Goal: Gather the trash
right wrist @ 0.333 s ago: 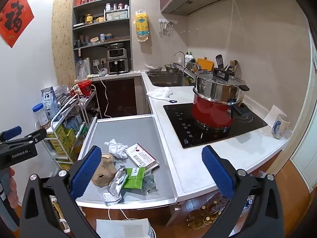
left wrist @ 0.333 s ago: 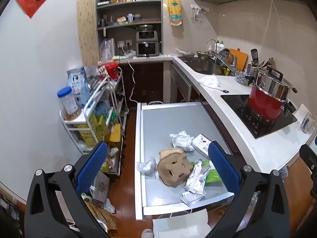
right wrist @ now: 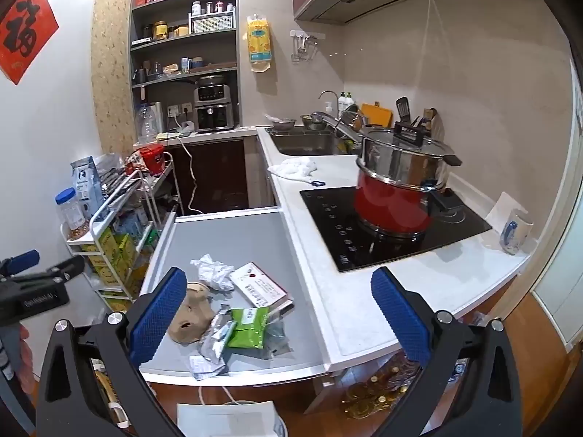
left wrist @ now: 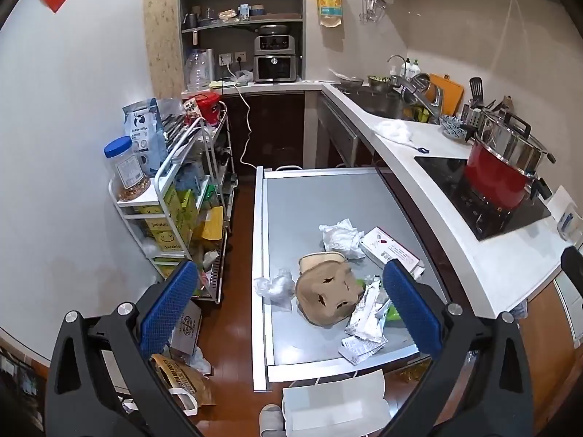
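Trash lies on the near end of a grey metal table (left wrist: 320,196) (right wrist: 233,240): a torn brown paper cup sleeve (left wrist: 326,296) (right wrist: 191,318), crumpled white paper (left wrist: 340,236) (right wrist: 213,271), a clear plastic wad (left wrist: 275,286), silver foil wrappers (left wrist: 366,315) (right wrist: 215,338), a green packet (right wrist: 247,326) and a flat white and red box (left wrist: 391,249) (right wrist: 260,286). A white paper bag (left wrist: 333,402) (right wrist: 227,418) stands open on the floor below the table's near edge. My left gripper (left wrist: 289,307) and right gripper (right wrist: 278,317) both hover open above the trash, holding nothing.
A white counter (right wrist: 364,309) on the right carries a black hob (right wrist: 382,229) with a red and steel pot (right wrist: 397,189), a mug (right wrist: 515,231) and a sink (right wrist: 306,142). A wire rack cart (left wrist: 175,200) crowds the left aisle. Brown bags (left wrist: 182,378) and a slipper (left wrist: 271,418) lie on the floor.
Both views have shifted only slightly; the grippers stay open and the trash has not moved.
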Motion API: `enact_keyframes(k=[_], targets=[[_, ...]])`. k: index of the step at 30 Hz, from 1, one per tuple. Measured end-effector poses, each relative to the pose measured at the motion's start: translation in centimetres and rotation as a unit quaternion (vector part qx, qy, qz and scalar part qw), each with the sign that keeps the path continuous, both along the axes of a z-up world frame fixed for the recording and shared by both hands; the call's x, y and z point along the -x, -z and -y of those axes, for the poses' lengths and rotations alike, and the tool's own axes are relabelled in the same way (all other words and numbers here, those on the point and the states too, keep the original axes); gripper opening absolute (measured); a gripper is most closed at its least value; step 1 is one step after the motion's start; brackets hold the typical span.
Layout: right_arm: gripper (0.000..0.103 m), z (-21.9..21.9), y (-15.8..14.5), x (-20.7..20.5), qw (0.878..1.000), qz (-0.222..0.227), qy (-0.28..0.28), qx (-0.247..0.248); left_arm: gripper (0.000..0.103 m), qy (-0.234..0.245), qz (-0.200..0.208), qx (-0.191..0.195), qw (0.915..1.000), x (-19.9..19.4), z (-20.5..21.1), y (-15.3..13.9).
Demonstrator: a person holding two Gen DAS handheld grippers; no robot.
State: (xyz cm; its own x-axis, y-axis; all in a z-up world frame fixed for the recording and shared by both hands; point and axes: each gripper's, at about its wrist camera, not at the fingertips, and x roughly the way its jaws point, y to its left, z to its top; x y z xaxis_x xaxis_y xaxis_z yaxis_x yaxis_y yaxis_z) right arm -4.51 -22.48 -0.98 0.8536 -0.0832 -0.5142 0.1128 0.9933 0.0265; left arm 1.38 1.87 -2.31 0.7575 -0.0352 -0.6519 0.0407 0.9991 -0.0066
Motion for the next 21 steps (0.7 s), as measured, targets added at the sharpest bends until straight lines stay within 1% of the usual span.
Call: enact_keyframes(k=[1, 7, 8, 21], targets=[[0.099, -0.9, -0.2, -0.2, 1.0, -0.003, 0.003, 0.009, 0.101, 0.0, -0.002, 0.001, 1.0, -0.1, 0.0, 0.1], [0.099, -1.7, -0.4, -0.8, 1.0, -0.007, 0.001, 0.012, 0.101, -0.004, -0.005, 0.001, 1.0, -0.7, -0.8, 0.6], [0.099, -1.7, -0.5, -0.9, 1.0, -0.007, 0.002, 0.012, 0.101, -0.004, -0.003, 0.001, 1.0, -0.5, -0.3, 0.2], [0.099, -2.4, -0.3, -2.5, 1.0, -0.019, 0.012, 0.009, 0.101, -0.003, 0.007, -0.001, 1.0, -0.8, 0.0, -0.2]])
